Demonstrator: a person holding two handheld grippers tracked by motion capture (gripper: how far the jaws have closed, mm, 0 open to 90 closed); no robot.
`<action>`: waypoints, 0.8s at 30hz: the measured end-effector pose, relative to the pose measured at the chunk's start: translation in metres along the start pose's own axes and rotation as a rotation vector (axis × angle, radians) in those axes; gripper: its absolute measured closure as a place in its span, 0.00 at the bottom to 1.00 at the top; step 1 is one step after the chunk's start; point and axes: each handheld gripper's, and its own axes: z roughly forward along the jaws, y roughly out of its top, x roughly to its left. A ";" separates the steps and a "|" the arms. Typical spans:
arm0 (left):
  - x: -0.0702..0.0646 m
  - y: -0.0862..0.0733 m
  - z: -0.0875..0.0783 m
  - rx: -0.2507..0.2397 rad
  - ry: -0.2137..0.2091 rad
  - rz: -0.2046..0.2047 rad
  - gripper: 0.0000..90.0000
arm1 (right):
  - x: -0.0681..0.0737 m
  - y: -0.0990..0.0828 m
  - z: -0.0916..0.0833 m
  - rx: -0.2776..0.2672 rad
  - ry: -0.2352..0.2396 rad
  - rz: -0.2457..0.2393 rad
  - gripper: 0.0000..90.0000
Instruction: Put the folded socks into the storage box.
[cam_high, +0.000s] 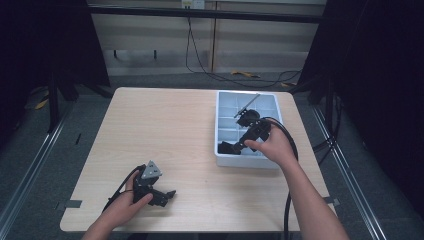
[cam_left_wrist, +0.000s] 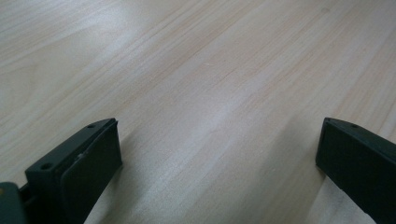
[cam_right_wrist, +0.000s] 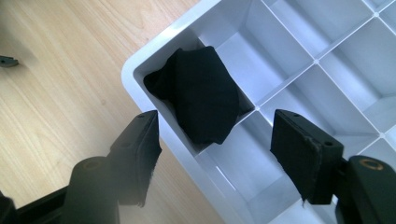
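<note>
Black cloth (cam_right_wrist: 201, 95) sits bunched in corner compartment of white tray (cam_right_wrist: 140, 65) — R gripper (cam_right_wrist: 215, 144) jaws spread above it, L gripper (cam_left_wrist: 219, 154) spread too.

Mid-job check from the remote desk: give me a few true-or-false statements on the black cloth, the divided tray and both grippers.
1. The black cloth lies in a corner compartment of the white tray. True.
2. The right gripper is clamped on the cloth. False: its jaws stand apart, off the cloth.
3. The left gripper is open over bare table. True.
4. The left gripper is inside the tray. False: it is at the table's near edge, away from the tray.
</note>
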 end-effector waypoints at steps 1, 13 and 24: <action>0.000 0.000 0.000 -0.002 0.004 0.001 0.00 | 0.000 -0.001 -0.001 0.005 0.001 0.007 0.34; 0.000 0.000 0.000 0.000 0.003 0.005 0.00 | 0.005 -0.011 -0.011 -0.014 0.011 -0.007 0.31; 0.000 0.000 0.000 0.004 -0.002 0.005 0.00 | 0.011 -0.022 -0.016 -0.020 0.009 -0.018 0.29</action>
